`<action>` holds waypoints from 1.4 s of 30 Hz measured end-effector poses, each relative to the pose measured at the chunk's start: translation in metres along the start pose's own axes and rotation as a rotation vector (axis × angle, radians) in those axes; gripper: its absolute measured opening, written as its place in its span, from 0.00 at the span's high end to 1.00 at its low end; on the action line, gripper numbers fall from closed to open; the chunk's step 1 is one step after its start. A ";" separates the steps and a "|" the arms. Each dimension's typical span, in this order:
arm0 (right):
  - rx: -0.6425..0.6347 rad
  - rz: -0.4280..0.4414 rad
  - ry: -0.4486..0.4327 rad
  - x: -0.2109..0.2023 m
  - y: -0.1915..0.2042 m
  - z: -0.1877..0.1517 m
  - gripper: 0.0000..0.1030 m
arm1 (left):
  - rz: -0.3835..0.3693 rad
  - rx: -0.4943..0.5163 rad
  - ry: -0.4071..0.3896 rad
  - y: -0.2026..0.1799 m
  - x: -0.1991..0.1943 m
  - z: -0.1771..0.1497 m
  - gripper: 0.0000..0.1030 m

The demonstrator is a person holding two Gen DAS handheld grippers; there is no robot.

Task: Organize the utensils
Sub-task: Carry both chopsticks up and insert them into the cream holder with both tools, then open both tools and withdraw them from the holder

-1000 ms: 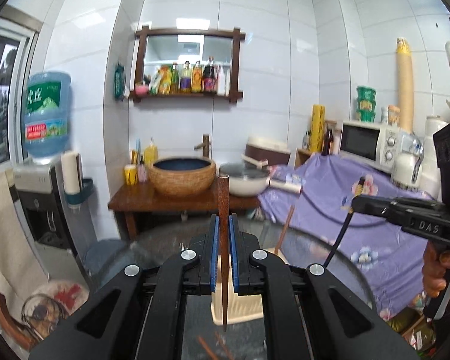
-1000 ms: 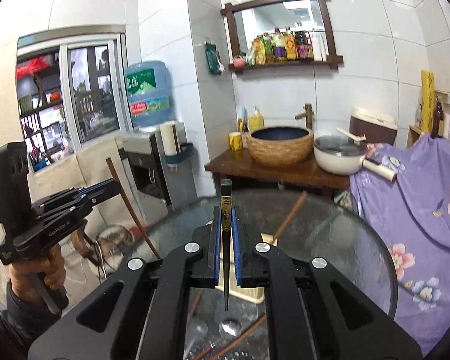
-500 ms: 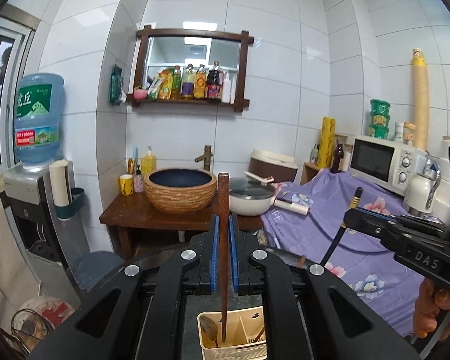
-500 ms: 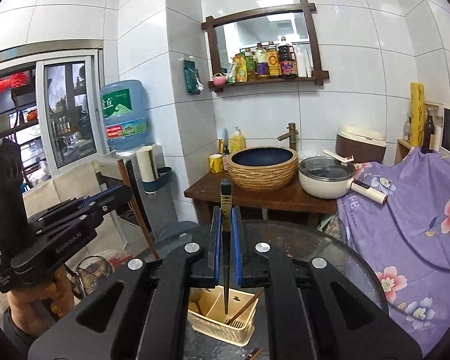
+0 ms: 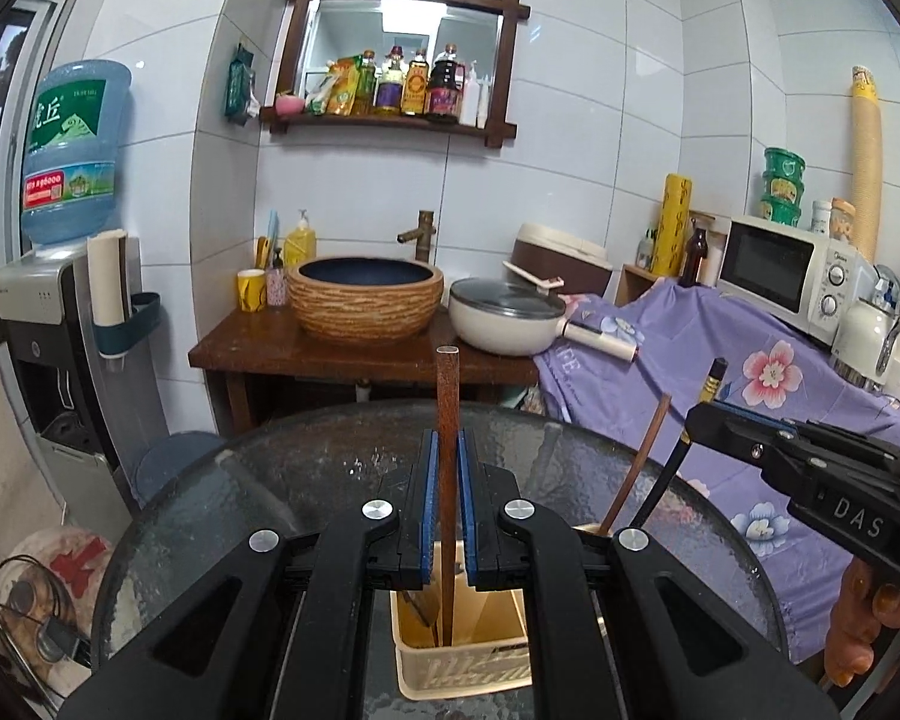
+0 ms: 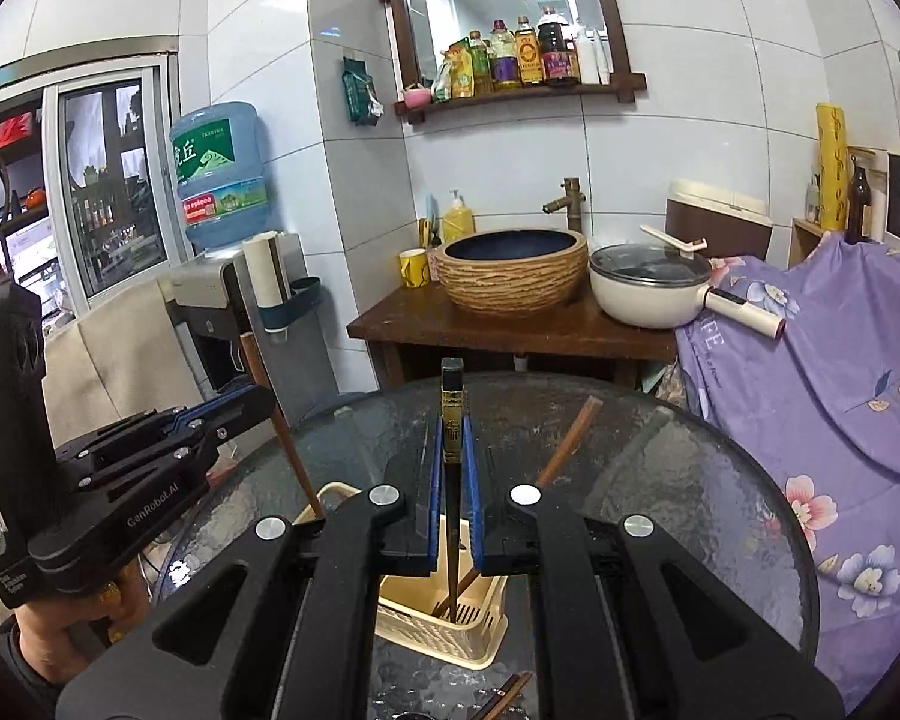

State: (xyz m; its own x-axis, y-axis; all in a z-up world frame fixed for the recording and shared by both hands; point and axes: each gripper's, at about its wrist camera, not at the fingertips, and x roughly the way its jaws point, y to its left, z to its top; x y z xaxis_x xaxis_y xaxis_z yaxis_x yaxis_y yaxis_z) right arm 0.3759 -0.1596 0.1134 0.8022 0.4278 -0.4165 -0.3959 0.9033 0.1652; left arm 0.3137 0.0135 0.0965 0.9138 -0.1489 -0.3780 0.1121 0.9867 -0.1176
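Observation:
My left gripper (image 5: pixel 448 456) is shut on a brown wooden chopstick (image 5: pixel 447 396), held upright with its tip down inside a cream utensil basket (image 5: pixel 462 666) on the round glass table (image 5: pixel 330 468). My right gripper (image 6: pixel 455 450) is shut on a black chopstick with a gold band (image 6: pixel 453 414), its tip also down in the basket (image 6: pixel 438 630). Another brown chopstick (image 6: pixel 564 450) leans in the basket. Each gripper shows in the other's view, the right one (image 5: pixel 699 420) and the left one (image 6: pixel 258 402).
More chopsticks (image 6: pixel 507 693) lie on the glass near the basket. Behind the table stand a wooden stand with a woven basin (image 5: pixel 363 297) and a white pot (image 5: pixel 504 324), a water dispenser (image 5: pixel 48 312) on the left, and a purple floral cloth (image 5: pixel 720 360) on the right.
Both grippers have come down over the basket. The chopstick tips have gone from above it to inside its compartments. Both grips stay shut.

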 end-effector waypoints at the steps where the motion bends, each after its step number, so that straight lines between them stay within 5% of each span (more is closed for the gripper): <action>1: 0.005 0.000 0.004 0.002 -0.001 -0.002 0.93 | -0.004 -0.005 0.008 0.001 0.002 -0.003 0.93; 21: 0.059 -0.068 0.008 0.009 -0.019 -0.019 0.90 | -0.013 -0.004 0.036 0.005 0.015 -0.027 0.92; 22: 0.048 -0.071 -0.001 0.007 -0.019 -0.021 0.84 | -0.014 0.000 0.028 0.005 0.013 -0.028 0.84; 25: 0.020 -0.085 -0.056 -0.003 -0.014 -0.024 0.45 | -0.010 0.006 -0.007 0.002 0.003 -0.031 0.57; 27: 0.001 -0.087 -0.070 -0.007 -0.011 -0.026 0.45 | -0.011 -0.004 -0.019 0.003 -0.004 -0.034 0.53; 35: -0.023 -0.138 -0.096 -0.034 -0.009 -0.048 0.41 | 0.040 -0.050 0.016 0.018 -0.028 -0.058 0.11; 42: -0.023 -0.146 0.055 -0.036 -0.013 -0.095 0.39 | 0.110 -0.111 0.120 0.038 -0.045 -0.104 0.06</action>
State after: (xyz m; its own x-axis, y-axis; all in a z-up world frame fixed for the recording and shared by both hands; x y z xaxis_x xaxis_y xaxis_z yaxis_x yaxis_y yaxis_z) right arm 0.3095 -0.1899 0.0409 0.8266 0.2894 -0.4826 -0.2877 0.9544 0.0797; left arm 0.2367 0.0513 0.0132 0.8644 -0.0542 -0.4999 -0.0351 0.9852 -0.1675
